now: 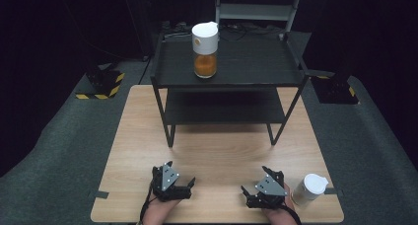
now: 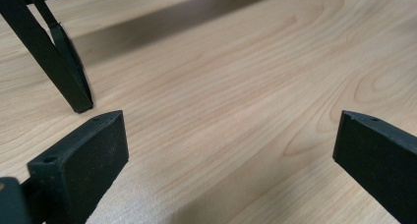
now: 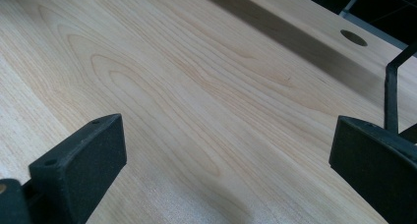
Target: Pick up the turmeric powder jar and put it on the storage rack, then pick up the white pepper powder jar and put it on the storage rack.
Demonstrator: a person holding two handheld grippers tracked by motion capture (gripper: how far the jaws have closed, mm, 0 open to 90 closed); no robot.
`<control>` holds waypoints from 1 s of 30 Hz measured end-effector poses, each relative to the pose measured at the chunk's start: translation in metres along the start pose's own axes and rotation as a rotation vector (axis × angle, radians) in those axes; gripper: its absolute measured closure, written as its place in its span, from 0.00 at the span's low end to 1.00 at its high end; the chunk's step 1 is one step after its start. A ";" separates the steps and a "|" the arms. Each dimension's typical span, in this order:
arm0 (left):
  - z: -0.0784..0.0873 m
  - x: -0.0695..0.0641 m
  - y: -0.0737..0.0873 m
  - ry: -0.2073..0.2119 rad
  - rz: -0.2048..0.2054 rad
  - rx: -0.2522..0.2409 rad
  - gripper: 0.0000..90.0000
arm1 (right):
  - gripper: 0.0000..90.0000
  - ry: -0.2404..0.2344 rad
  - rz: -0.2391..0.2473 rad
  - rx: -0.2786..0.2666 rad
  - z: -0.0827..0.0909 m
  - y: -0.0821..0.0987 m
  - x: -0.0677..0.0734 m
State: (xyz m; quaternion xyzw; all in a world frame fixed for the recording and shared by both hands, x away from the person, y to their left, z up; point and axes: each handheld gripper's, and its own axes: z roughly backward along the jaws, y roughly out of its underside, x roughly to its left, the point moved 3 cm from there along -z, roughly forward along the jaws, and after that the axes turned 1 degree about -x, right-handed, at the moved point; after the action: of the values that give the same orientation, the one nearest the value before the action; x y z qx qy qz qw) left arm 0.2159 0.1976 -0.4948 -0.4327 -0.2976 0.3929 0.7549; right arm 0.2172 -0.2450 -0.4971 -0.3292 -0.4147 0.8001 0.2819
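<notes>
A: Biggest first: what's the room like?

B: Dark all round, with a grey carpet (image 1: 59,136) under a pale wood counter (image 1: 217,151) in the middle of the high view. Yellow-and-black striped bases sit at the left (image 1: 101,87) and right (image 1: 340,89) edges of the carpet.

A: And on the counter?

B: A black two-tier rack (image 1: 229,72) stands across the upper centre. On its top shelf, left of middle, is a jar (image 1: 204,50) with a white lid and orange contents.

A: The grippers?

B: Both low in the frame, each in a hand. The left gripper (image 1: 172,183) is at lower centre-left, the right gripper (image 1: 266,190) at lower centre-right. A second white-lidded jar (image 1: 309,188) stands just beside the right one, at lower right, near the counter's front edge.

A: Jaws?

B: Wide apart on both, nothing between them but bare wood.

A: What do the gripper views add?

B: Wood grain close up. The left gripper view catches a rack foot (image 2: 74,86) at upper left, resting on the counter. The right gripper view shows a round hole (image 3: 353,37) in the counter at upper right, and a thin black rack leg (image 3: 391,91) at the right edge.
</notes>
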 end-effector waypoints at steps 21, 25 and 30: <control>-0.005 -0.014 -0.008 -0.037 -0.091 0.063 0.01 | 0.00 -0.015 -0.022 -0.039 0.002 0.005 -0.003; -0.005 -0.016 -0.009 -0.042 -0.107 0.071 0.01 | 0.00 -0.019 -0.031 -0.044 0.003 0.005 -0.001; -0.005 -0.017 -0.009 -0.038 -0.116 0.069 0.01 | 0.00 -0.017 -0.026 -0.057 0.006 0.003 -0.001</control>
State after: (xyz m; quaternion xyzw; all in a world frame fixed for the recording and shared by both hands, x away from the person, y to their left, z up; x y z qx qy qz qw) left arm 0.2144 0.1785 -0.4910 -0.3809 -0.3228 0.3665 0.7851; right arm 0.2126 -0.2497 -0.4972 -0.3249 -0.4437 0.7872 0.2792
